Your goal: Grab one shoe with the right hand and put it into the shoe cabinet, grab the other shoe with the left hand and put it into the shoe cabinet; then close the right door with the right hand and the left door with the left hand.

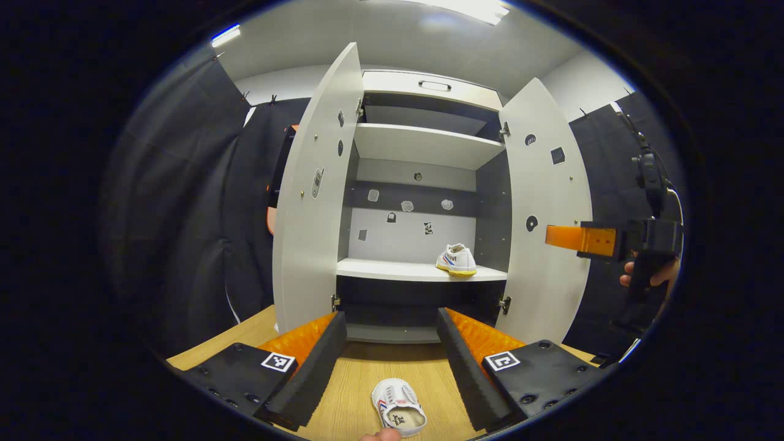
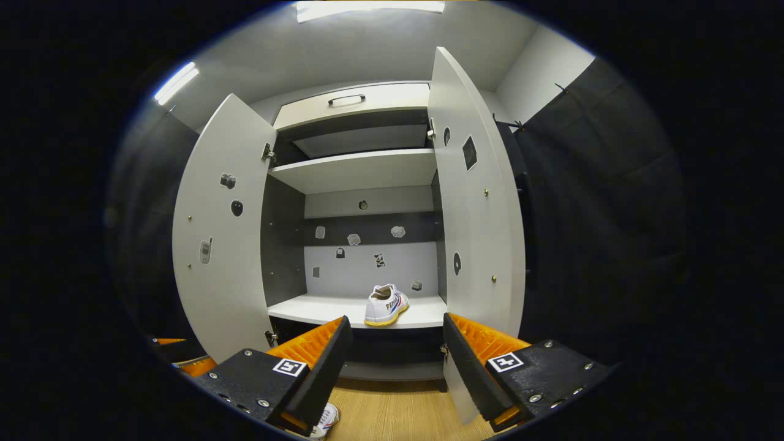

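The shoe cabinet (image 1: pixel 422 147) (image 2: pixel 361 168) stands with both doors swung wide. One white shoe (image 1: pixel 457 260) (image 2: pixel 386 304) with a yellow sole rests on the right part of its lower shelf (image 1: pixel 392 269). The other white shoe (image 1: pixel 399 406) lies on the wooden floor, low between the fingers of my left gripper (image 1: pixel 388 334), which is open and above it. Part of that shoe (image 2: pixel 324 421) peeks out under my right gripper (image 2: pixel 395 340), also open and empty, facing the cabinet. In the left gripper view the right gripper (image 1: pixel 579 239) hangs at the far right, beside the right door (image 1: pixel 545 208).
The left door (image 1: pixel 312 196) (image 2: pixel 223 233) and right door (image 2: pixel 474 202) carry small stickers and frame the opening. An upper shelf (image 1: pixel 422 144) and a top drawer with a handle (image 1: pixel 435 86) sit above. Black cloth walls stand on both sides. A fingertip (image 1: pixel 381 435) shows at the bottom edge.
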Motion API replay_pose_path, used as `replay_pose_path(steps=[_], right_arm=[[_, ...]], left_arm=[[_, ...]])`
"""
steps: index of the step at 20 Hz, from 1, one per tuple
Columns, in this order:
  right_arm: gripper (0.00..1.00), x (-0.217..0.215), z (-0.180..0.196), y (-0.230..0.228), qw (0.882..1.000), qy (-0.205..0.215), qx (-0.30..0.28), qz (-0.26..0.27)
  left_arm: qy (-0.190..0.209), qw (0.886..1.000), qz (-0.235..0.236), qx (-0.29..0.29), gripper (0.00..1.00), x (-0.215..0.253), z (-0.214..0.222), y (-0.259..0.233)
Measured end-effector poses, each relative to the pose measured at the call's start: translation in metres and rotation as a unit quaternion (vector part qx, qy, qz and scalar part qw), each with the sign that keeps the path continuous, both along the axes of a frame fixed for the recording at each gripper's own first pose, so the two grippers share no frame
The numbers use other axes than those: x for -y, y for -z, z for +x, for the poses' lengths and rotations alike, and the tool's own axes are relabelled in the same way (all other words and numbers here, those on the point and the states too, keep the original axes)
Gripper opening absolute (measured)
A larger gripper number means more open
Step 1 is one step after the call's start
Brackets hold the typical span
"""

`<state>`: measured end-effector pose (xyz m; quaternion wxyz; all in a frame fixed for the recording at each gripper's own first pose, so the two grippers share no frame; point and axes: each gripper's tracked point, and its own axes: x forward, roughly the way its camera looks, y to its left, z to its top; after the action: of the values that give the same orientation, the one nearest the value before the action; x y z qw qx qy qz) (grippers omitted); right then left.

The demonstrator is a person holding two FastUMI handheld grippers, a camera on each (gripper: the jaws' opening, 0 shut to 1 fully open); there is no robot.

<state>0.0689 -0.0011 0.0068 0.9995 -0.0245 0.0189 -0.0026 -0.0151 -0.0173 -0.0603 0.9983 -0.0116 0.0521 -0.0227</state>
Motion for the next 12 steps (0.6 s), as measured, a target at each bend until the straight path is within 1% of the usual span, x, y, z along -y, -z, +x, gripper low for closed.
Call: replay_pose_path(steps=[2, 3, 4, 6, 7, 9, 12], right_arm=[[0.92, -0.004, -0.021, 0.013, 1.0, -0.008, 0.012, -0.014], [0.92, -0.007, -0.031, 0.019, 1.0, -0.011, 0.017, -0.021], [0.92, -0.009, -0.04, 0.024, 0.999, -0.013, 0.019, -0.028], [0.92, -0.016, -0.053, 0.026, 0.999, -0.021, 0.023, -0.034], [0.92, -0.018, -0.059, 0.026, 0.999, -0.023, 0.024, -0.031], [0.92, -0.019, -0.065, 0.029, 0.999, -0.026, 0.019, -0.014], [0.92, -0.012, -0.069, 0.041, 1.0, -0.023, 0.0, 0.001]], left_arm=[[-0.003, 1.0, -0.007, -0.016, 0.97, 0.001, -0.005, 0.012], [-0.007, 0.999, -0.011, -0.029, 0.94, -0.001, -0.007, 0.021], [-0.011, 0.999, -0.016, -0.04, 0.96, -0.003, -0.009, 0.028], [-0.019, 0.998, -0.026, -0.059, 0.97, -0.009, -0.012, 0.038], [-0.023, 0.997, -0.031, -0.065, 0.97, -0.012, -0.01, 0.039], [-0.018, 0.996, -0.036, -0.084, 0.97, -0.014, -0.007, 0.051], [-0.003, 0.989, -0.029, -0.145, 0.97, -0.017, -0.006, 0.098]])
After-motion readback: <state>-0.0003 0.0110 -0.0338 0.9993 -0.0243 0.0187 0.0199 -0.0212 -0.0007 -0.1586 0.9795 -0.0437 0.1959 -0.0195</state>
